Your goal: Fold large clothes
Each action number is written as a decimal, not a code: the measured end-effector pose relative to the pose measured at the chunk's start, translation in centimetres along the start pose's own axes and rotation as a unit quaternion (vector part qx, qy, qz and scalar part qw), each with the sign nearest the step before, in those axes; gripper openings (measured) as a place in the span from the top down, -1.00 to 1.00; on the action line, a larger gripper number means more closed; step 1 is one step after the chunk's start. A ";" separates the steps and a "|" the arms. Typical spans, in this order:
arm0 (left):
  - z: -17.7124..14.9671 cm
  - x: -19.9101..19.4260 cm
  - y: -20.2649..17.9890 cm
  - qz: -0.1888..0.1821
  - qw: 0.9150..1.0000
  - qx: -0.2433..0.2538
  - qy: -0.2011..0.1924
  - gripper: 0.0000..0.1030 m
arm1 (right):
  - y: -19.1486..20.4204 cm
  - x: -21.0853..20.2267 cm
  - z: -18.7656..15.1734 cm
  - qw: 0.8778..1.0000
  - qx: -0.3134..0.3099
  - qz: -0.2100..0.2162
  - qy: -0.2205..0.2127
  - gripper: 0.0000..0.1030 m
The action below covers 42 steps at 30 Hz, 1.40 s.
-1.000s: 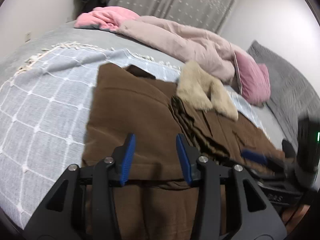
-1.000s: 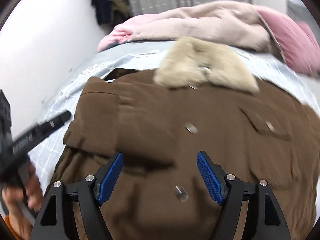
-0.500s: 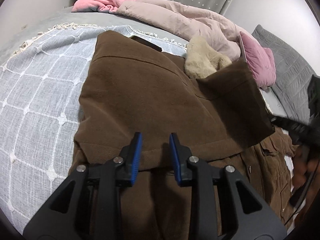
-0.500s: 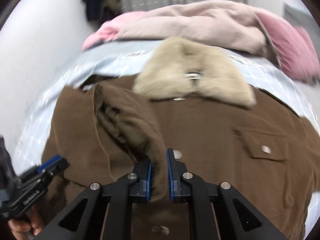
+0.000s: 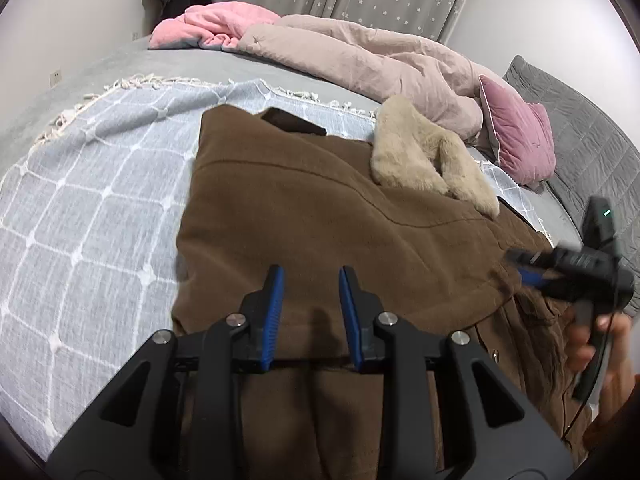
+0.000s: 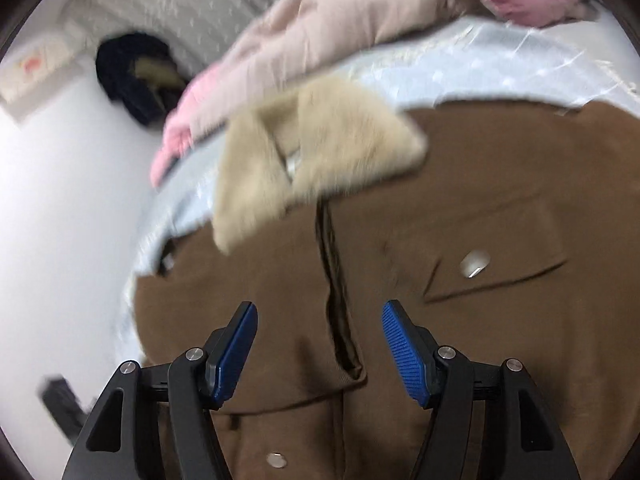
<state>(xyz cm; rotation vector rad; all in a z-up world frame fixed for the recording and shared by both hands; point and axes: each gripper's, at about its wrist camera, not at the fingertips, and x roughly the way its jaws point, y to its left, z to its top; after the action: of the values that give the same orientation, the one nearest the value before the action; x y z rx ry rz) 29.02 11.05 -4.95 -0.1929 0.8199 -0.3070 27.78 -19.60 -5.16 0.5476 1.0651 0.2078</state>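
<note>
Coat: the brown coat lies on the checked throw on the bed, fur collar toward the pink pillow.
Progress: one side looks folded inward across the front; I judge the other side and the lengthwise folds remain.
Left tool: jaws apart, narrow gap, nothing between, just above the folded panel.
Right tool: jaws opening, not gripping, over the coat's front edge.
Containers: none visible.
Surroundings: beige duvet, pink blanket.
</note>
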 end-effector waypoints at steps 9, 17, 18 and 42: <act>0.0 2.7 0.8 0.021 1.000 0.018 0.010 0.41 | 4.2 -2.3 -1.5 0.998 -0.061 -0.003 -0.034 0.81; -1.3 4.5 0.3 0.058 0.996 0.054 0.033 0.37 | 1.7 0.1 -4.4 0.994 -0.073 -0.081 0.016 0.73; -1.3 4.3 0.1 0.057 0.996 0.055 0.037 0.25 | 1.6 -0.1 -4.5 0.994 -0.073 -0.079 0.010 0.66; -6.3 -4.5 -4.6 -0.020 0.995 -0.028 0.090 -0.98 | -17.3 -19.7 -8.9 0.967 0.055 -0.157 -0.193 -0.59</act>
<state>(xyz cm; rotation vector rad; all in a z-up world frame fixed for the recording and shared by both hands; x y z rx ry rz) 20.60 7.89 -4.76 -0.2357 1.0039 -0.3423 8.88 -39.63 -2.26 0.4856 0.7702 -0.2315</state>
